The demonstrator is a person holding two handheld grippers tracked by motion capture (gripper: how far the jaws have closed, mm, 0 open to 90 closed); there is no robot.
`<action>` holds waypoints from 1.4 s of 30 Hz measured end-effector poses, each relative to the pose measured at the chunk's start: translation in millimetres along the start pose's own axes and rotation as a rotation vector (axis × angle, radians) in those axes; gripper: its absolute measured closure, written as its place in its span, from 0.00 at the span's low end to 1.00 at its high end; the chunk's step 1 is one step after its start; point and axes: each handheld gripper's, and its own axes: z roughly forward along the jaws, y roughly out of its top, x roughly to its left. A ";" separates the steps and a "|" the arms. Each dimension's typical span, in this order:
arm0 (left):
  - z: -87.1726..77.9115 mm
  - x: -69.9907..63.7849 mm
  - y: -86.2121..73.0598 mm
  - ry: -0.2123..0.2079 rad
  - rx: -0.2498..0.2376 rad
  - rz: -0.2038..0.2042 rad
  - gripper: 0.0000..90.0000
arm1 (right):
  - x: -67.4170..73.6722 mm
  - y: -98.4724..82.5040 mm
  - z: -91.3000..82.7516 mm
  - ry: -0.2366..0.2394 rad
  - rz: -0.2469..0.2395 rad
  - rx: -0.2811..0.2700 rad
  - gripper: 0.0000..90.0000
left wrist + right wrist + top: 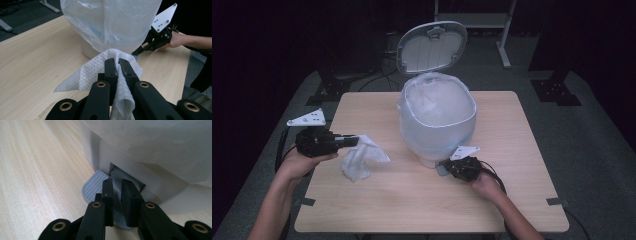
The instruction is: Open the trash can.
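While left gripper (pixel 117 62) pinches paper towel (pixel 85 75), bin lid (pixel 432 46) open

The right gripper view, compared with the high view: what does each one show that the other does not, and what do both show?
The right gripper view alone makes plain the ribbed grey pedal at the bin's foot, with the right gripper pressing on it, jaws close together.

The high view alone shows the raised lid, the left gripper holding a white paper towel, and the person's forearms.

Both show the white bin with its plastic liner and the wooden table.
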 end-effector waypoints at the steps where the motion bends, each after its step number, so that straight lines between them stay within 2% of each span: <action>1: 0.4 -0.2 1.8 -0.002 0.001 -0.003 0.96 | 0.1 0.0 0.0 0.000 0.000 0.000 0.89; 16: -1.3 -1.2 19.5 -0.031 -0.006 0.000 0.96 | -1.3 -0.3 0.2 0.007 -0.009 -0.003 0.89; 33: -5.3 -4.1 56.2 -0.049 -0.013 0.035 0.96 | -2.7 -0.9 0.4 0.013 0.000 -0.009 0.89; 42: -10.0 -4.7 67.7 -0.053 -0.024 0.038 0.96 | -3.2 -1.3 0.3 0.015 0.000 -0.011 0.89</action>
